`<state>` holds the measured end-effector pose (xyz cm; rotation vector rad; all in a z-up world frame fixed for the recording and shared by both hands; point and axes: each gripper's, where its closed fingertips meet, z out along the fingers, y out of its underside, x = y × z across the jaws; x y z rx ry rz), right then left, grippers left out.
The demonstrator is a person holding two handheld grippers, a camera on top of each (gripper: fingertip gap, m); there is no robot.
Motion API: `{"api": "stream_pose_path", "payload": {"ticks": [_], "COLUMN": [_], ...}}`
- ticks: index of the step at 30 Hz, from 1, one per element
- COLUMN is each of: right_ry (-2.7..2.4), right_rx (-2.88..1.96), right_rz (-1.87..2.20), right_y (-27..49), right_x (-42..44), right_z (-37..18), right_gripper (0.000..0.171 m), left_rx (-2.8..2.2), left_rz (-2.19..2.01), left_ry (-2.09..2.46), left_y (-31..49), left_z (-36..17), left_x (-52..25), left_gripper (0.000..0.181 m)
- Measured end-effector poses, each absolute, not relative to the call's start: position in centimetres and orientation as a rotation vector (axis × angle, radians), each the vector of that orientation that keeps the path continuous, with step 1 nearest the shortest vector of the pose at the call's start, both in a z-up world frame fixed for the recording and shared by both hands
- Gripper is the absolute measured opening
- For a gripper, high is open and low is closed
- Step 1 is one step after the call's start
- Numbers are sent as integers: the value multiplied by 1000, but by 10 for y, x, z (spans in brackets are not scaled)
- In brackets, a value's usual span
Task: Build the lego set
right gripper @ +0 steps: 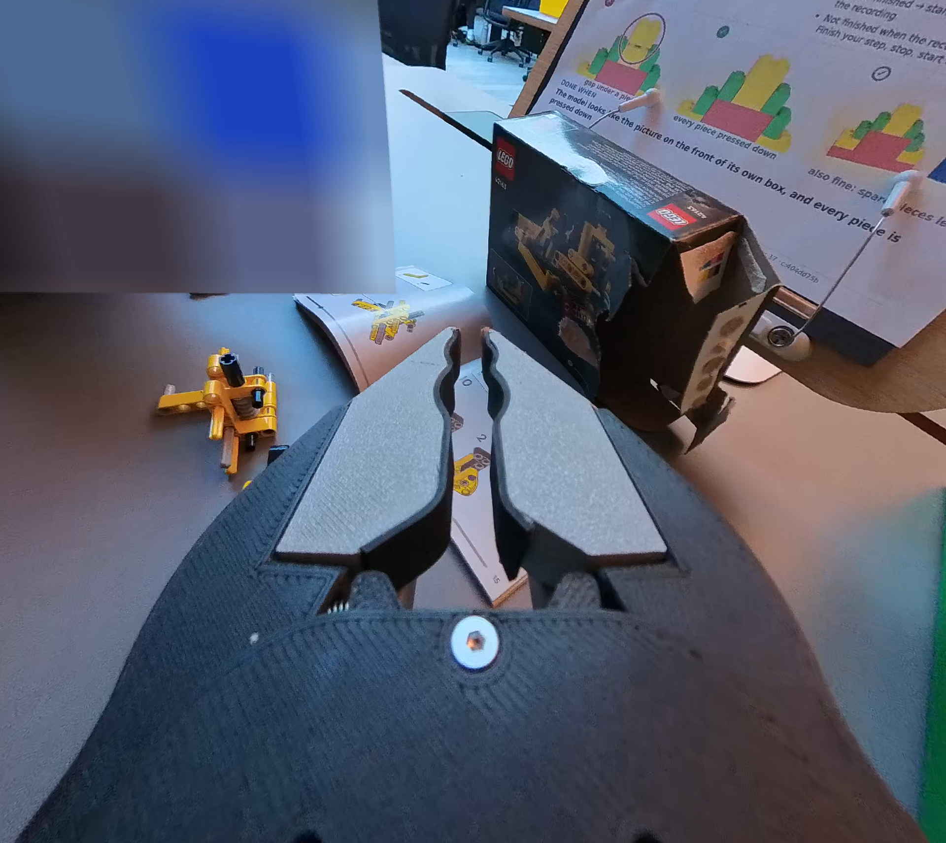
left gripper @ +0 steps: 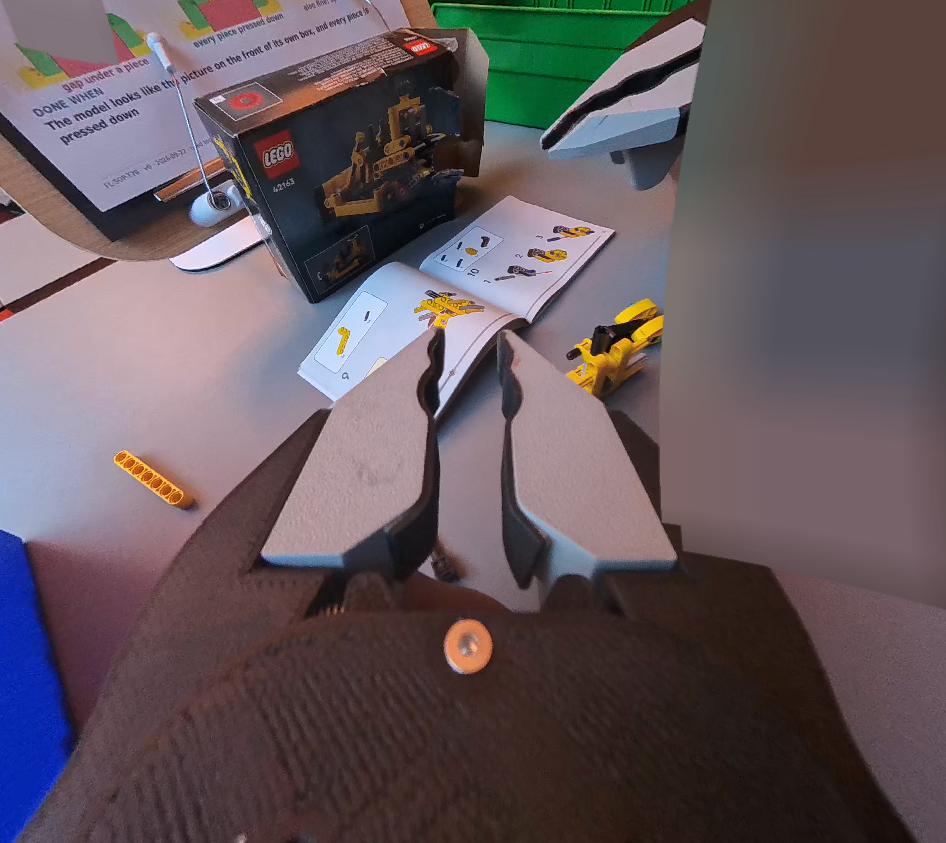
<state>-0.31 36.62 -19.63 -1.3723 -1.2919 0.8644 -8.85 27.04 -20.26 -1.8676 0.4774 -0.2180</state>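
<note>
A small yellow and black partly built model [left gripper: 614, 347] lies on the grey table [left gripper: 153, 357], right of the open instruction booklet [left gripper: 460, 296]. A loose yellow beam with holes [left gripper: 153, 479] lies to the left. My left gripper [left gripper: 470, 334] is open and empty, above the booklet's near edge. In the right wrist view, the model [right gripper: 235, 404] lies left of my right gripper [right gripper: 469, 332]. Its jaws stand a narrow gap apart, empty, over the booklet [right gripper: 389, 327]. The right gripper also shows in the left wrist view [left gripper: 629, 102].
The black set box [left gripper: 348, 168] stands behind the booklet; it also shows in the right wrist view [right gripper: 588, 255]. An instruction sheet on a stand [left gripper: 179, 25] is behind it. A green bin [left gripper: 563, 25] sits at the back right. A small black piece [right gripper: 276, 452] lies near the model.
</note>
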Motion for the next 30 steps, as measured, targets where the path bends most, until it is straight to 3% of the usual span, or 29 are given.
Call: {"api": "stream_pose_path", "payload": {"ticks": [1, 30], "right_ry": [-1293, -1307], "right_rx": [-1371, -1360], "right_rz": [864, 852], "right_y": [366, 364], "right_x": [-3, -5], "right_z": [-196, -199], "right_gripper": [3, 2], "left_rx": [-1869, -2001], "left_rz": [-218, -248], "left_ry": [478, 591], "left_y": [270, 261], "left_z": [-203, -230], "left_x": [-88, -74], "left_gripper": [17, 32]}}
